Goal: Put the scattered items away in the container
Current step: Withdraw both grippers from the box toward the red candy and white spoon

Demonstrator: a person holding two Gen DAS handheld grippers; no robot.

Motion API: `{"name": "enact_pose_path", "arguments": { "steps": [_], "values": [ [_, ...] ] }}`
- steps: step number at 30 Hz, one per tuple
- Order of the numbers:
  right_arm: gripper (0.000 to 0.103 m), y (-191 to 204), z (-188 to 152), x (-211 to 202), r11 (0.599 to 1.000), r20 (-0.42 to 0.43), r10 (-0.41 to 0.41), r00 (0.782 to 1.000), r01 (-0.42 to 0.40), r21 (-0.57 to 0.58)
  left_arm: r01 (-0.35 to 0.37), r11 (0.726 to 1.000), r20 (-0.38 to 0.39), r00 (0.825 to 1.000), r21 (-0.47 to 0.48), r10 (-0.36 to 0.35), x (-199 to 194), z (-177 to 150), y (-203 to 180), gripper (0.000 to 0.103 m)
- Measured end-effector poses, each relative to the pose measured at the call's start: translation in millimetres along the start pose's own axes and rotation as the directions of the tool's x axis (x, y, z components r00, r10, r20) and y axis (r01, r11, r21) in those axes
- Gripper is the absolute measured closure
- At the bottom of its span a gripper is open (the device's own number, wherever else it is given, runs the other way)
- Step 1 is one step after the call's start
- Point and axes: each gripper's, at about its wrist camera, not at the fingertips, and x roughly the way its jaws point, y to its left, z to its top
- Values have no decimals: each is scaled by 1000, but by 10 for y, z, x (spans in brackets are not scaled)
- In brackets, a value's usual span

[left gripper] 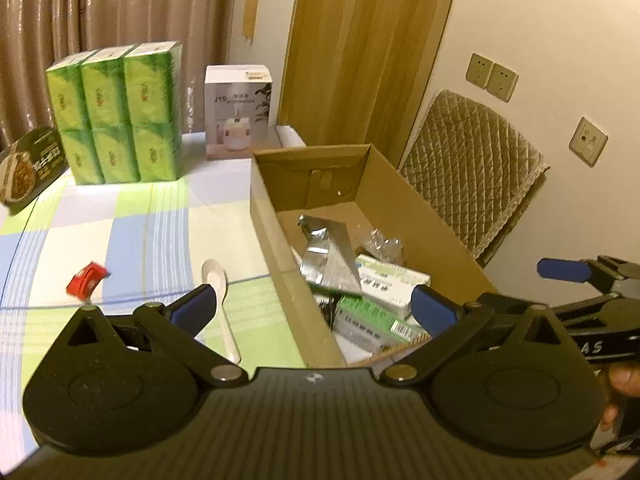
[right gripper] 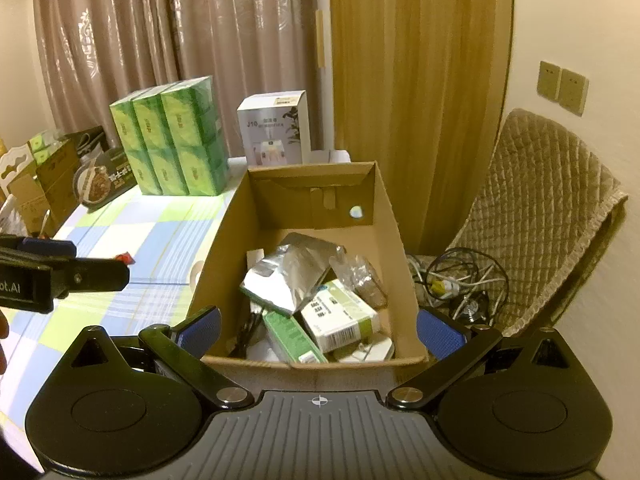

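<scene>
- The surface (left gripper: 132,232), covered in a blue, green and white checked cloth, carries everything here.
- A cardboard box (right gripper: 224,240) stands open at its right edge, close in front of both tongs.
- A block of green tissue packs (left gripper: 116,112) stands at the far side, with a white humidifier carton (left gripper: 238,114) just beside it.
- Inside the box lie a silver foil pouch (right gripper: 288,276), a white and green medicine carton (right gripper: 340,316), a narrow green carton (right gripper: 290,334) and some crumpled clear wrap (right gripper: 362,274), all piled together.
- The left tongs (left gripper: 312,306) hang wide open and empty, straddling the box's near left wall.
- The right tongs (right gripper: 318,326) are spread wide too, holding nothing, over the box's near end.
- A white spoon (left gripper: 220,300) lies on the cloth just left of the box.
- A small red packet (left gripper: 86,280) lies further left, well apart from the box.
</scene>
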Motion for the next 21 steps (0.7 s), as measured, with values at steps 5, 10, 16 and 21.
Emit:
{"name": "enact_pose_path", "arguments": {
  "steps": [5, 10, 16, 21],
  "values": [
    [2, 70, -83, -151, 1000, 2, 12, 1000, -12, 5, 0, 1000, 5, 1000, -10, 0, -154, -197, 86, 1],
    [2, 298, -166, -202, 998, -5, 66, 998, -66, -22, -53, 998, -7, 999, -25, 53, -310, -468, 391, 1],
    [2, 637, -271, -125, 990, -23, 138, 990, -139, -27, -140, 989, -35, 990, -53, 138, -483, -746, 822, 1],
    [2, 855, -381, -62, 984, -53, 175, 983, -177, -20, -168, 984, -50, 985, -67, 164, -604, -921, 1026, 1]
  ]
}}
